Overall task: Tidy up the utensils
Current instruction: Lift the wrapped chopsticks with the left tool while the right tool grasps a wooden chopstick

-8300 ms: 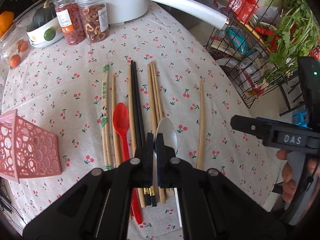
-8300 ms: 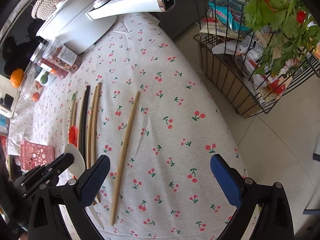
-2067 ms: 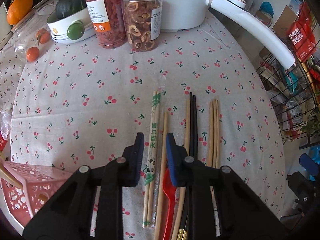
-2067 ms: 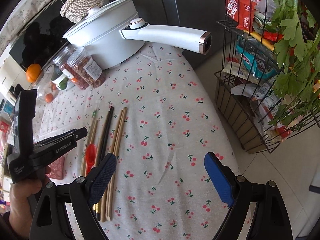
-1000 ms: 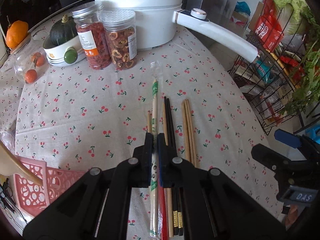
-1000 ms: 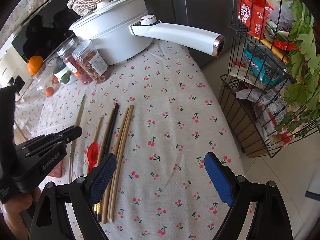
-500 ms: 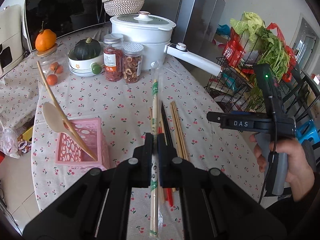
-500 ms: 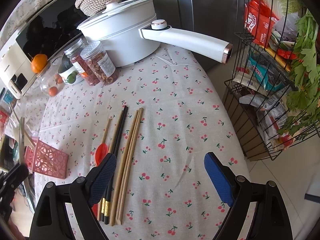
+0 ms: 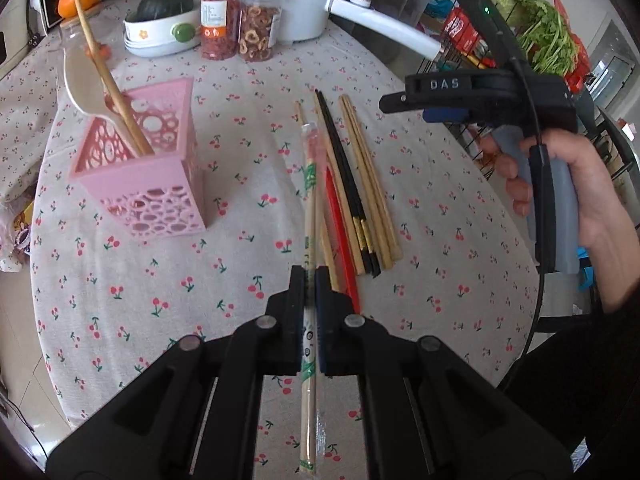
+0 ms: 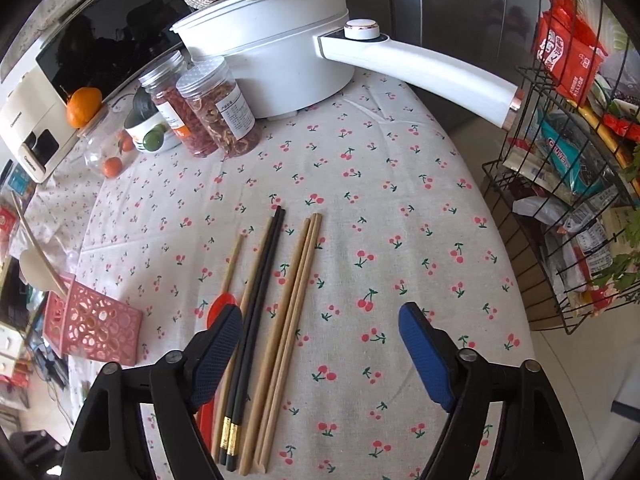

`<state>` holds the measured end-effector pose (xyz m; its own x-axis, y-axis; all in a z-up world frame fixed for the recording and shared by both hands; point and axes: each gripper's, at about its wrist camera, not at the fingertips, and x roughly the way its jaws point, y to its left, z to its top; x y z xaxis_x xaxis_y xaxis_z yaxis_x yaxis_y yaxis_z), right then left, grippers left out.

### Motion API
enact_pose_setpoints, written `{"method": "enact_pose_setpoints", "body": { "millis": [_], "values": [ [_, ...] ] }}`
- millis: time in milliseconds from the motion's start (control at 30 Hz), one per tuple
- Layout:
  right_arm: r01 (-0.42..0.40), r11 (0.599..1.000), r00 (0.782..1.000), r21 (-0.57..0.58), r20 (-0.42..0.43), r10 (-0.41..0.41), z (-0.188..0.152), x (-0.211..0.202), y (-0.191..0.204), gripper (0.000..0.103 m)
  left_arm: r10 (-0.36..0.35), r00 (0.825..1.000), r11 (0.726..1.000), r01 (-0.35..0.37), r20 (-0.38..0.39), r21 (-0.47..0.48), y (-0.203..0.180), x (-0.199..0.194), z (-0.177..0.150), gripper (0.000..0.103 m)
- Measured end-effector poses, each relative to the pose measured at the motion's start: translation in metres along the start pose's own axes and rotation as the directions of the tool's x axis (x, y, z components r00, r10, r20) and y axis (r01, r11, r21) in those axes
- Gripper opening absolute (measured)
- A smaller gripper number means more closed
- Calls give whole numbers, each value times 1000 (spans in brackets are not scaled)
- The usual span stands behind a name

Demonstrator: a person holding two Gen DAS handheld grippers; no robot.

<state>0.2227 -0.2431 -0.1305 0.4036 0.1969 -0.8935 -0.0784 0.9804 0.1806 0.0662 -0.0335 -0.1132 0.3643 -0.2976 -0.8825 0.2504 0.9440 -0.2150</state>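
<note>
My left gripper (image 9: pixel 309 276) is shut on a plastic-wrapped pair of chopsticks (image 9: pixel 311 184) and holds it above the cherry-print tablecloth. The pink perforated holder (image 9: pixel 138 168) stands to its left with a white spoon (image 9: pixel 86 80) and a wooden chopstick (image 9: pixel 106 76) in it. On the cloth lie a red spoon (image 9: pixel 340 224), black chopsticks (image 9: pixel 344 188) and wooden chopsticks (image 9: pixel 368 184). My right gripper (image 10: pixel 320 340) is open above the wooden chopsticks (image 10: pixel 288 320), with the black chopsticks (image 10: pixel 252 320) and the red spoon (image 10: pixel 218 308) by its left finger. The holder (image 10: pixel 92 328) is at the left.
A white pot (image 10: pixel 272 44) with a long handle (image 10: pixel 420 68), two jars (image 10: pixel 200 108), a bowl with a squash (image 9: pixel 164 20) and an orange (image 10: pixel 84 112) stand at the back. A wire rack of groceries (image 10: pixel 568 200) stands beyond the table's right edge.
My left gripper, still holding the wrapped chopsticks, has tilted down and come lower, nearer the pink holder. My right gripper has moved closer over the chopsticks on the cloth.
</note>
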Motion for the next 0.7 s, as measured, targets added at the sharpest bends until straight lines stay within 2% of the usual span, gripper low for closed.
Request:
{"method": "enact_pose_setpoints", "body": {
  "millis": [67,133,233,300,400,567,700],
  "values": [
    [-11,1000,999,13,-31,11,2,13,0,58,13,999,1000,-14,-44,-16,7,15,-3,6],
    [-18,999,998,28,-55,20,4,24,-1,43,22,997,999,-23,-74,-22,10,25,-3,6],
    [-28,998,997,51,-70,32,9,38,-3,30,15,995,999,-18,-103,-27,10,35,0,7],
    [-49,996,996,74,-73,54,12,45,-5,26,21,994,999,-24,-110,-27,9,40,4,11],
    [-65,995,995,81,-76,72,16,53,-3,22,44,992,999,-47,-119,-23,8,48,9,13],
    [-22,999,995,41,-100,26,17,63,8,17,75,989,997,-77,-124,-15,3,61,21,13],
    [24,1000,995,-17,-99,-26,18,65,21,18,104,987,995,-103,-121,9,-4,67,30,13]
  ]
}}
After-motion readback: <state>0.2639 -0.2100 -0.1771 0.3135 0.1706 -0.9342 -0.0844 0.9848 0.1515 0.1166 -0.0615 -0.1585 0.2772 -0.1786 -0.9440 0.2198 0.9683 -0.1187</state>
